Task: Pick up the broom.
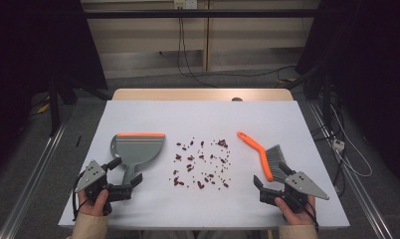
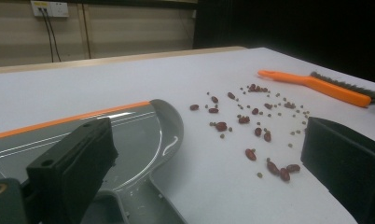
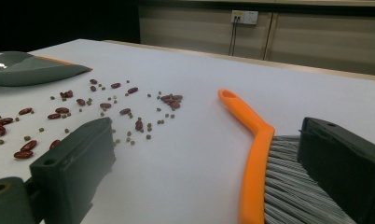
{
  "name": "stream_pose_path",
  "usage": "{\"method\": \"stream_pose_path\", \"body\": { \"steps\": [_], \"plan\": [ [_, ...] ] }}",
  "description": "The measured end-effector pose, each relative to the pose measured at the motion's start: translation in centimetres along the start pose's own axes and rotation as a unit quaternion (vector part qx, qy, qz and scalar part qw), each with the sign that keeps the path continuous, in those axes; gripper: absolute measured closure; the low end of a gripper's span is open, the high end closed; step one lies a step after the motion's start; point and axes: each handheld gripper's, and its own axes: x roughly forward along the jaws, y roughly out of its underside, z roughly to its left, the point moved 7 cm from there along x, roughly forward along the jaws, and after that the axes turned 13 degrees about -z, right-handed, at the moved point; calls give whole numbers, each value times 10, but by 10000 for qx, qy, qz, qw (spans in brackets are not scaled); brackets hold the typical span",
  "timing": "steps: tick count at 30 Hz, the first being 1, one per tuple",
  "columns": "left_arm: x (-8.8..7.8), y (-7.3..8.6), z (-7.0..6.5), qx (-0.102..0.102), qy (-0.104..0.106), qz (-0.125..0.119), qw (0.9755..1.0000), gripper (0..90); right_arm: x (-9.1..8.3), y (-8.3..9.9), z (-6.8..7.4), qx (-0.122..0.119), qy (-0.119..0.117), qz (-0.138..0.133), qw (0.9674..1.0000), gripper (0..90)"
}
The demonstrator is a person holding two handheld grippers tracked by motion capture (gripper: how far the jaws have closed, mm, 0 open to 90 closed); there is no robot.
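On the white table (image 1: 153,209), the high view lays everything out in a row. At the left, the left claw (image 1: 126,175) stands wide open, one jaw on each side of the handle of the grey dustpan (image 1: 137,149) without pressing on it. The pan lies flat with its orange-edged lip pointing away from the person, and from above its tray looks bare. In the middle, scattered red beans (image 1: 203,164) lie loose on the table, just right of the pan and left of the brush. At the right, the orange brush (image 1: 260,154) lies with its handle end pointing away and its grey bristles toward the person. The right claw (image 1: 272,175) is also wide open, astride the bristle end and holding nothing.

The left gripper view shows up close what the high view cannot: the dustpan (image 2: 143,135) tray is smooth and glossy, with nothing in it. Among the beans (image 2: 251,130) there are also small green peas (image 2: 295,132).

The right gripper view shows the brush (image 3: 253,154) bristles strand by strand between the jaws, with the beans (image 3: 64,112) and the dustpan's lip (image 3: 31,67) beyond.
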Motion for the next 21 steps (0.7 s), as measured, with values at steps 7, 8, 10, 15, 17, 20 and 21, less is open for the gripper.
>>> {"method": "stream_pose_path", "body": {
  "steps": [7, 8, 10, 15, 17, 20, 21],
  "plan": [
    [1, -1, -1, -21, 36, -16, 10000, 25, 1, 1, 1, -25, -14, 43, 10000, 34],
    [1, -1, -1, -15, 40, -17, 10000, 25, 2, 1, 0, -38, -8, 52, 10000, 32],
    [1, -1, -1, -26, 51, -12, 10000, 25, 3, -1, 0, -69, -13, 66, 10000, 29],
    [2, -2, 0, -57, 60, -27, 10000, 25, 9, -9, -3, -163, 61, 95, 9998, 26],
    [1, -2, 0, -73, 66, -25, 9999, 25, 12, -12, -5, -164, 109, 133, 9997, 25],
    [0, -2, 0, -83, 69, -39, 9999, 25, 19, -15, -9, -48, 160, 260, 9995, 42],
    [-1, -2, 0, -84, 74, -43, 9999, 25, 20, -16, -10, -5, 178, 292, 9994, 40]
  ]
}}
